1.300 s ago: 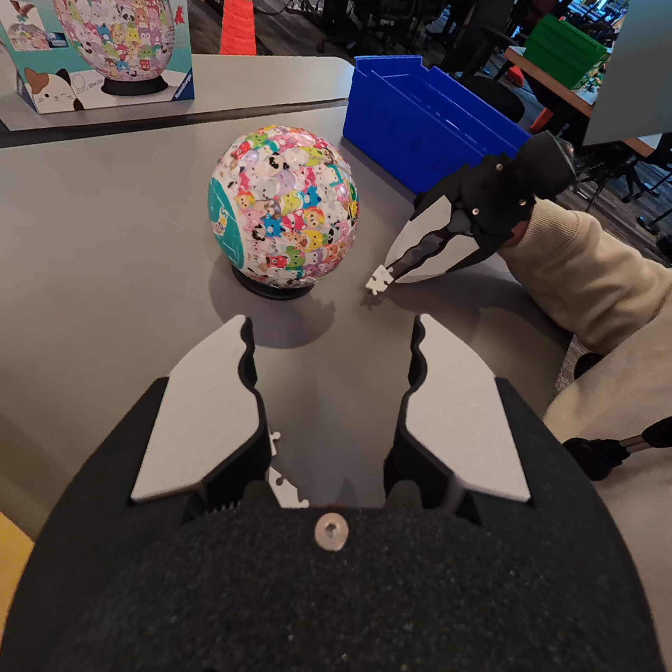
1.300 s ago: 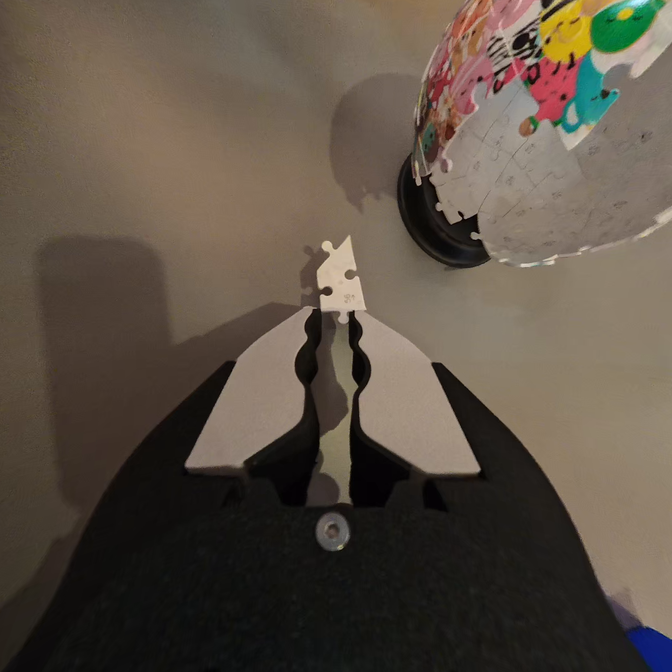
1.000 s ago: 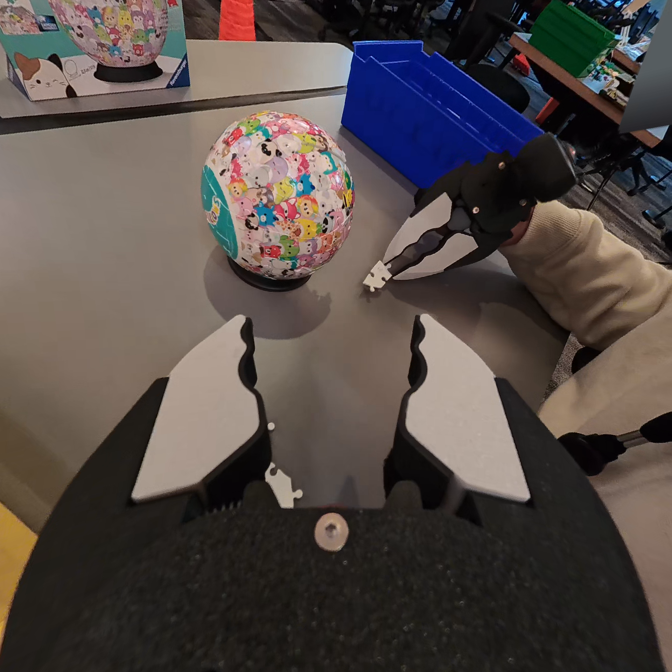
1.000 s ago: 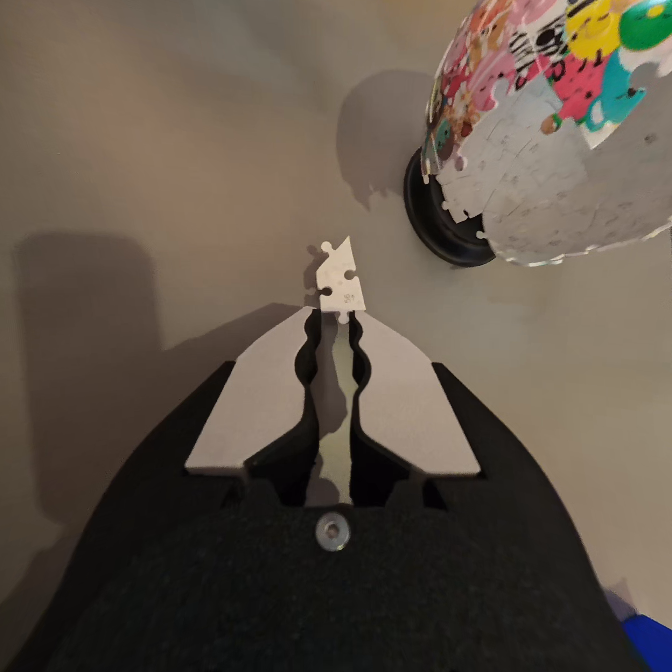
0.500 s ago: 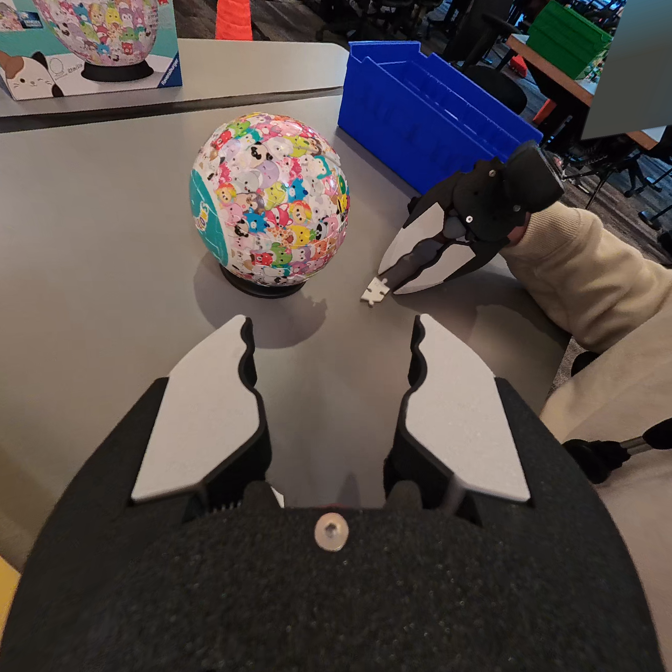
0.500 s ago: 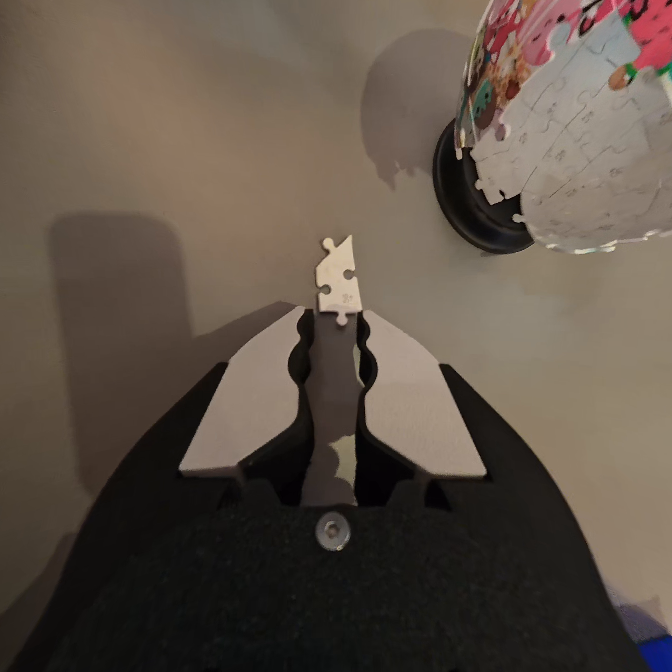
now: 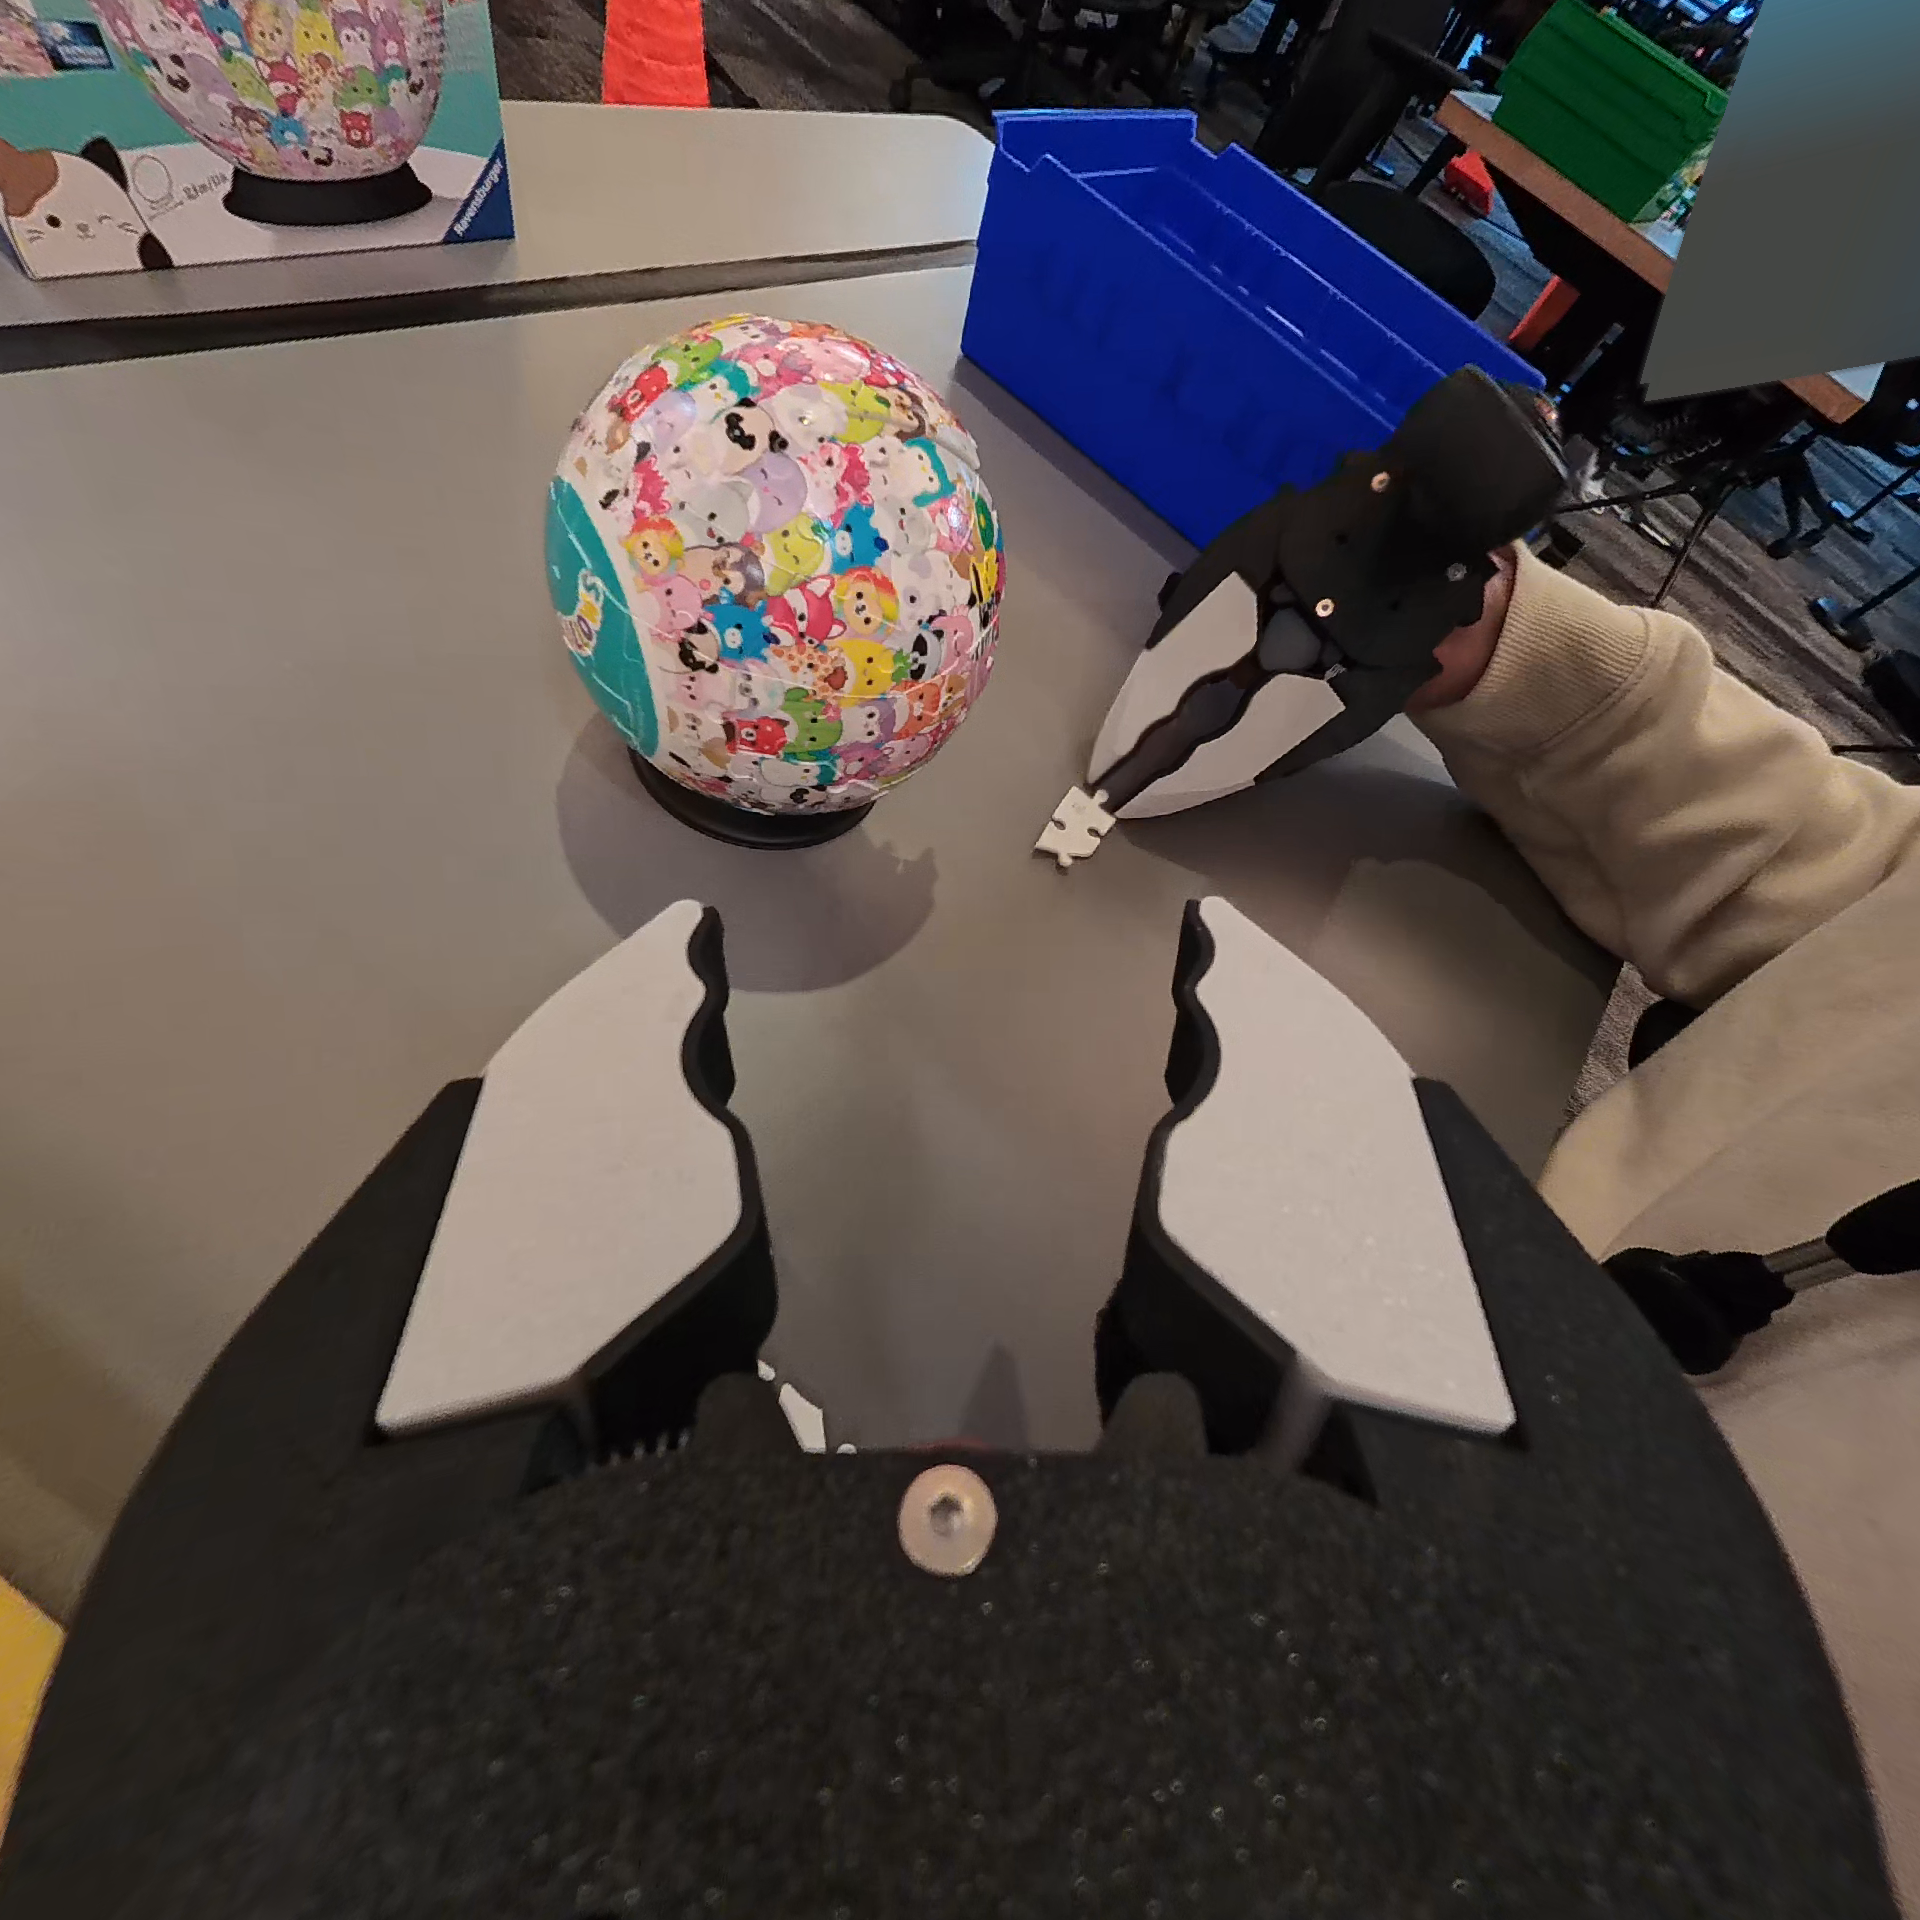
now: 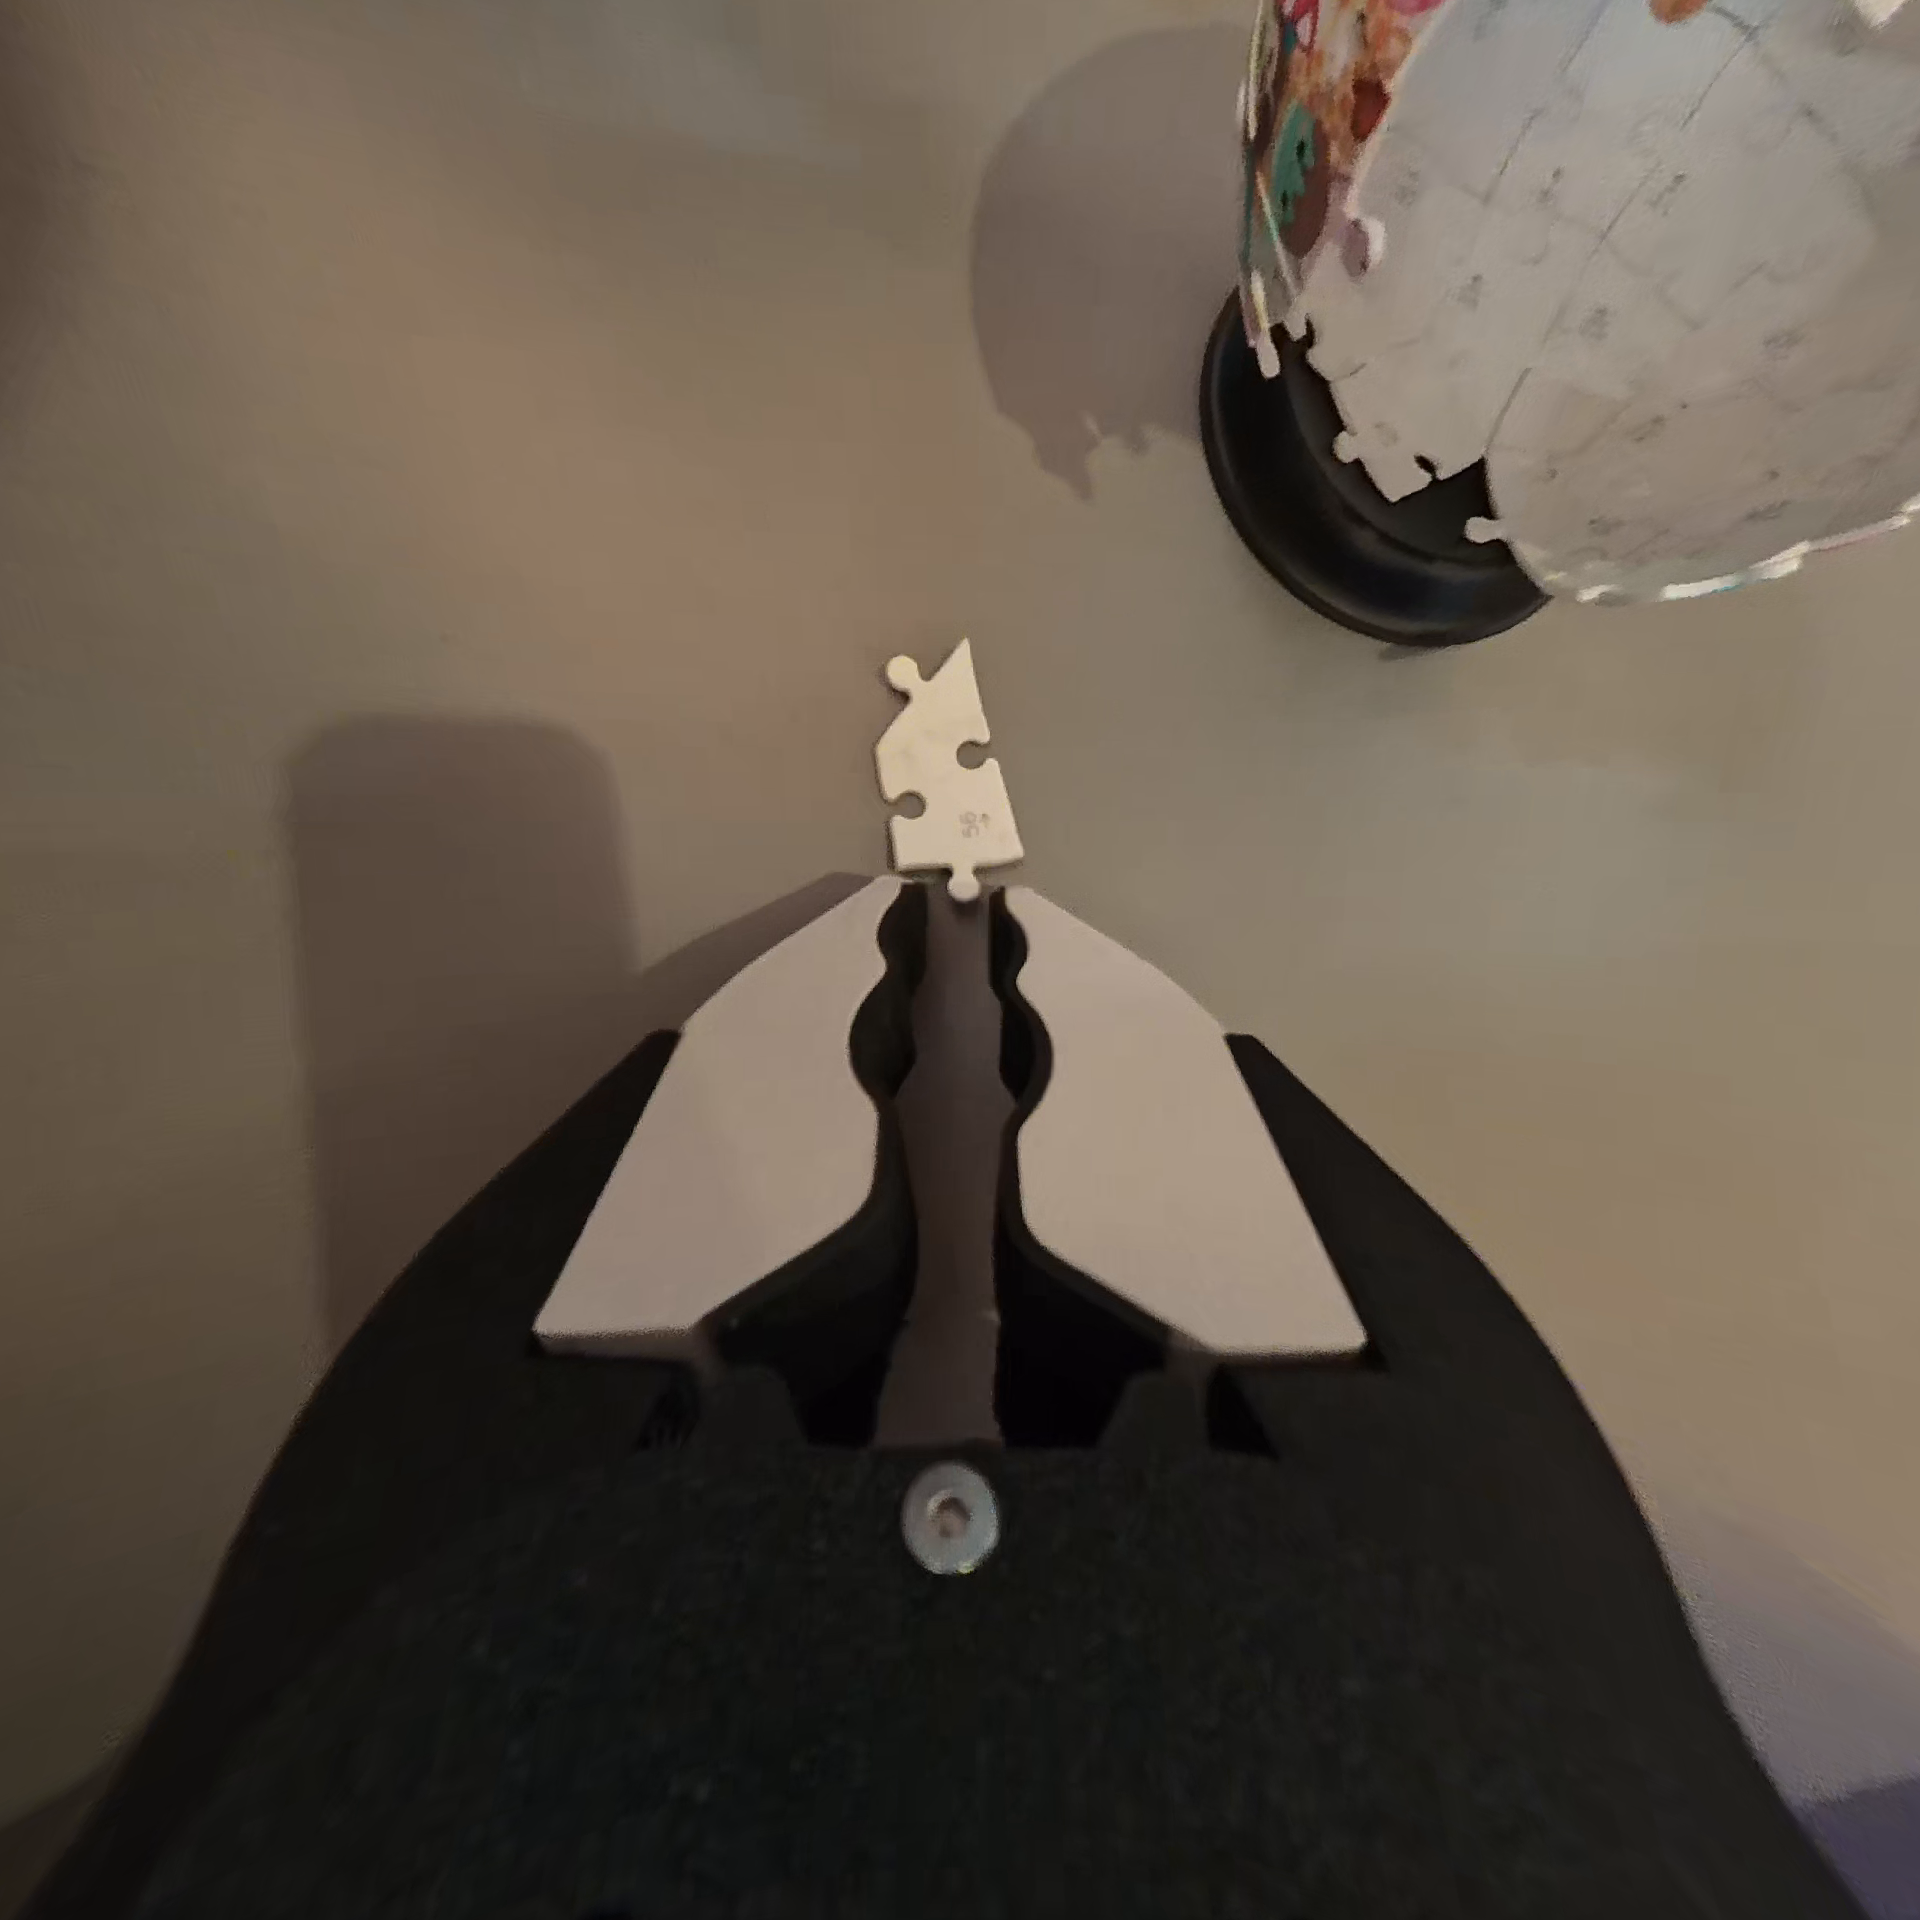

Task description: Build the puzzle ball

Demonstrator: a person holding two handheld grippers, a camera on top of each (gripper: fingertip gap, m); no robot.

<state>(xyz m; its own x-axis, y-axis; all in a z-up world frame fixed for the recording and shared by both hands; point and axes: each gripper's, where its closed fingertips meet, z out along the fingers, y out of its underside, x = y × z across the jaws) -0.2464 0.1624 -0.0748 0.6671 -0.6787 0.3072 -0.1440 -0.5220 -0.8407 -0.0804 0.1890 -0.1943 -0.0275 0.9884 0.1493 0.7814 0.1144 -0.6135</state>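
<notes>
Ball sits on black stand, table centre. Right gripper, jaws slightly parted, tips at loose piece. Left gripper wide, empty. Blue bin: contents hidden.

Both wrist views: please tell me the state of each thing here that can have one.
Ball: upright on its stand, unfinished, a gap low on the right gripper's side.
Piece: flat on the table, white side up, not gripped.
Right gripper: open by a narrow gap, tips at the piece's tab.
Left gripper: wide open, empty.
Bin: upright, contents hidden.
</notes>
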